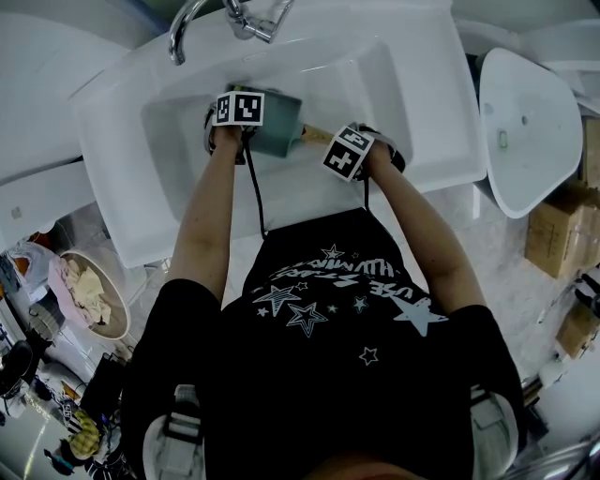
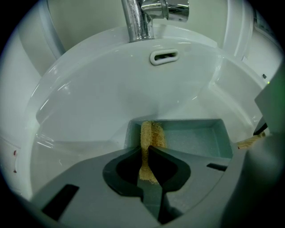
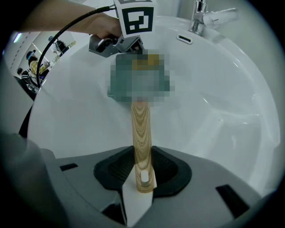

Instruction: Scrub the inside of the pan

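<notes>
Cool, rather dim light with a greenish cast fills all three views. The white sink (image 2: 89, 98) carries soft glare streaks along its left wall, and the chrome tap (image 2: 141, 20) glints. Both gripper views bulge like a fisheye, with black corners. The left gripper (image 2: 148, 153), close to the lens, is soft. The head view bends at its edges, and the black shirt (image 1: 347, 375) is nearly featureless.

Sink: white rectangular basin (image 1: 412, 112) with a broad flat rim.
Faucet: chrome (image 1: 187, 23), at the far edge; oval overflow slot (image 2: 164, 56) just below.
Right side: second white basin (image 1: 530, 122), cardboard boxes (image 1: 553, 234) near it.
Floor: pale, speckled (image 1: 506, 291).
</notes>
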A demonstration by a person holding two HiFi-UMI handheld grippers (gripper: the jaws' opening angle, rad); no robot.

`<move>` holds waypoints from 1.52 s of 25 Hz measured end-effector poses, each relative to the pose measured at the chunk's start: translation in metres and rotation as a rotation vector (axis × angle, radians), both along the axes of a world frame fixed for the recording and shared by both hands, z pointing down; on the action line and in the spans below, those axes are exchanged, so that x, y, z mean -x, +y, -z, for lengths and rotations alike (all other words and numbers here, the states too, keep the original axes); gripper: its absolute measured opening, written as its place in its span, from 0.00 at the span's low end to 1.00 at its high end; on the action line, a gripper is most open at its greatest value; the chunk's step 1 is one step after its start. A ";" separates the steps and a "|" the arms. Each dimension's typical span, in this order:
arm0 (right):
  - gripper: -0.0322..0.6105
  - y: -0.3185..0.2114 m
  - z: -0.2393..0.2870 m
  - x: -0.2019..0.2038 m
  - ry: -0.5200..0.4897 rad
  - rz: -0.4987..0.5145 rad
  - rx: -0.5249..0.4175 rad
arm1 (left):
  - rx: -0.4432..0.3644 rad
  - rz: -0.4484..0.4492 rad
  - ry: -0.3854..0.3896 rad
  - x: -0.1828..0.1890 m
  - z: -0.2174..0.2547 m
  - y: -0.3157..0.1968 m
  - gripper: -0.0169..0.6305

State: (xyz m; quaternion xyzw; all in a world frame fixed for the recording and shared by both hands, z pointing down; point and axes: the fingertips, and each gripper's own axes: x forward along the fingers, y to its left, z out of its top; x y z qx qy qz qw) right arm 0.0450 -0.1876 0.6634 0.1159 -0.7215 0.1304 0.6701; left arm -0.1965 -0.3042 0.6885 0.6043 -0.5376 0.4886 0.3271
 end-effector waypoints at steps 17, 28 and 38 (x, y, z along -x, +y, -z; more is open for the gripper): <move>0.23 -0.004 -0.006 0.001 0.004 0.004 0.000 | 0.049 -0.142 0.163 -0.077 -0.011 0.016 0.10; 0.23 -0.005 -0.006 0.001 0.007 0.001 -0.005 | 0.082 -0.137 0.293 -0.111 -0.013 0.025 0.10; 0.24 -0.005 -0.007 0.001 0.007 -0.014 -0.017 | 0.098 -0.113 0.357 -0.118 -0.015 0.029 0.10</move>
